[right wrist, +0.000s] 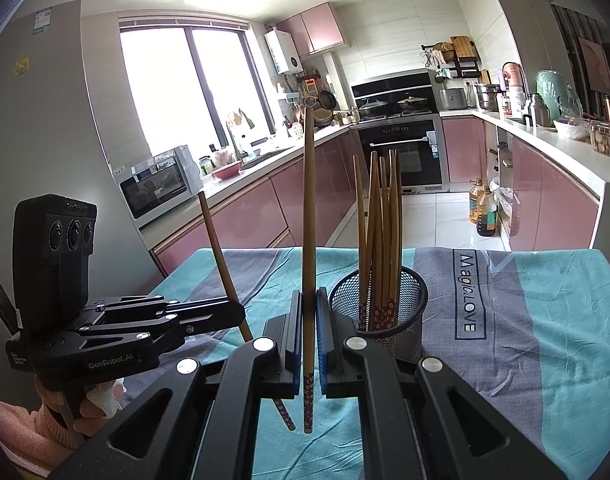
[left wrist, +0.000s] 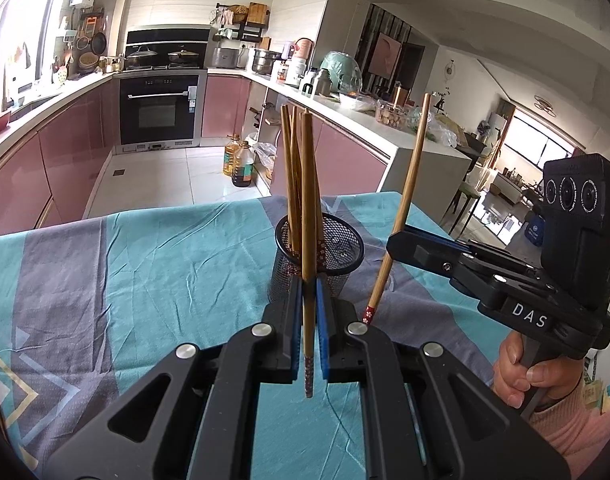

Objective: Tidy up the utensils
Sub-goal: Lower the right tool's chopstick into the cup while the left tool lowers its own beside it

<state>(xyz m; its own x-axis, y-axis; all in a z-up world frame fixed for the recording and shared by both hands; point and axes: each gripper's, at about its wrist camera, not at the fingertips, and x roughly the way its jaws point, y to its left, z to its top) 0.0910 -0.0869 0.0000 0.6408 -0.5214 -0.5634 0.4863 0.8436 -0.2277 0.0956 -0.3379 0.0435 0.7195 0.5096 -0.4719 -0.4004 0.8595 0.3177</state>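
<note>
Each gripper, left [left wrist: 309, 320] and right [right wrist: 309, 320], is clamped low on a chopstick [left wrist: 308, 208]: light, stiff, smooth, likely to pivot; holder [right wrist: 379, 300] near.

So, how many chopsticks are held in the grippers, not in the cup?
2. One chopstick is in the left gripper, one chopstick in the right gripper. Both stand near the mesh cup.

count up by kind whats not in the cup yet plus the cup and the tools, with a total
chopsticks held outside the cup: 2 (left chopstick, right chopstick)
tools: 2 (left tool, right tool), each closed on one chopstick
mesh cup: 1
total: 5
The chopsticks already in the cup overlap too much to count.
</note>
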